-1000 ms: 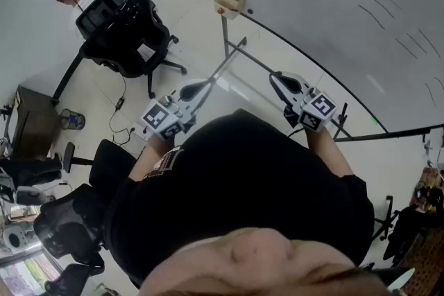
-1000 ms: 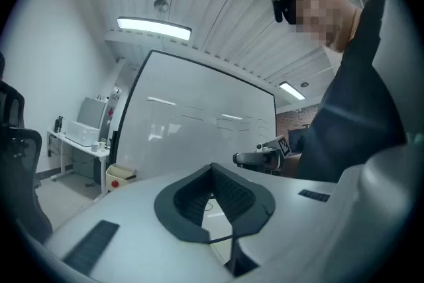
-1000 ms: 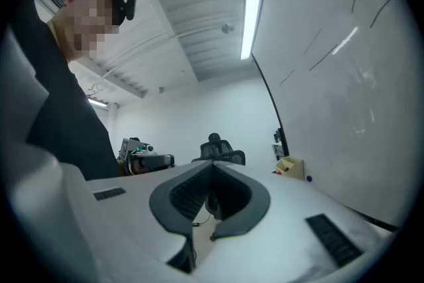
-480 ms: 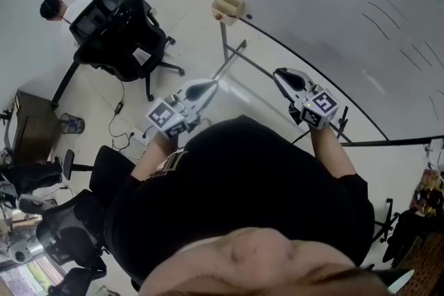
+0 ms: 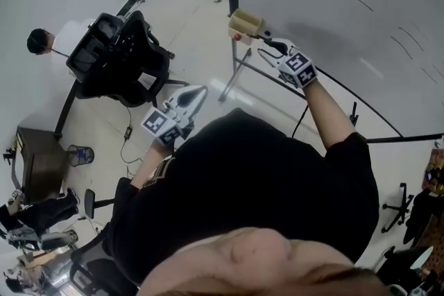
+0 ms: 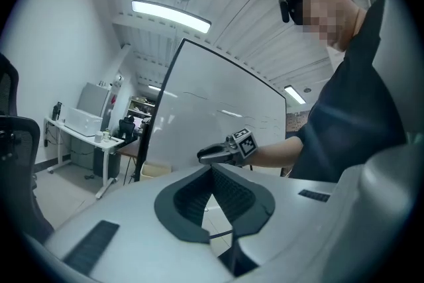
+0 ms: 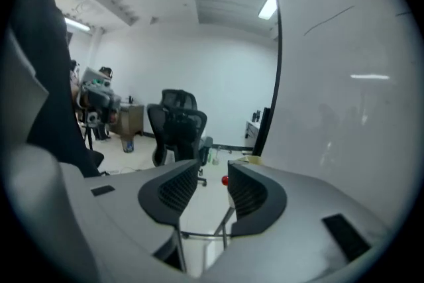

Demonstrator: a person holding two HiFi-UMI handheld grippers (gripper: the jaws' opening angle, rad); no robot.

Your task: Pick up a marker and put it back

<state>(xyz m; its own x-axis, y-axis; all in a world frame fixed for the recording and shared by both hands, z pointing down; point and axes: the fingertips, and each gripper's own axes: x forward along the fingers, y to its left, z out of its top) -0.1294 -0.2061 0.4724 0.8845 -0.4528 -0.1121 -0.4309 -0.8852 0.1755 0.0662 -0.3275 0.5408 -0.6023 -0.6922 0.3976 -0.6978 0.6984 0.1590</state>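
Marker: none in grasp | right hand-held gripper [image 7: 213, 175]: jaws have just been opening, wide, empty, near beige box [image 5: 246, 23] | left hand-held gripper [image 6: 212, 172]: closed, empty | stage: pre-pickup or post-return.

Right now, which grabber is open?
The right gripper, stretched out toward the box: its jaws have just been opening, with nothing gripped between them. The left gripper is shut.

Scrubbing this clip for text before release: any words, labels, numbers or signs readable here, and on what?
No readable words or numbers in any view.
Right-hand marker cube: black-and-white square code, no letters.
Left-hand marker cube: the same kind of code, no letters.
Whiteboard: thin pen strokes, too faint to read.
Tan box: no label visible.
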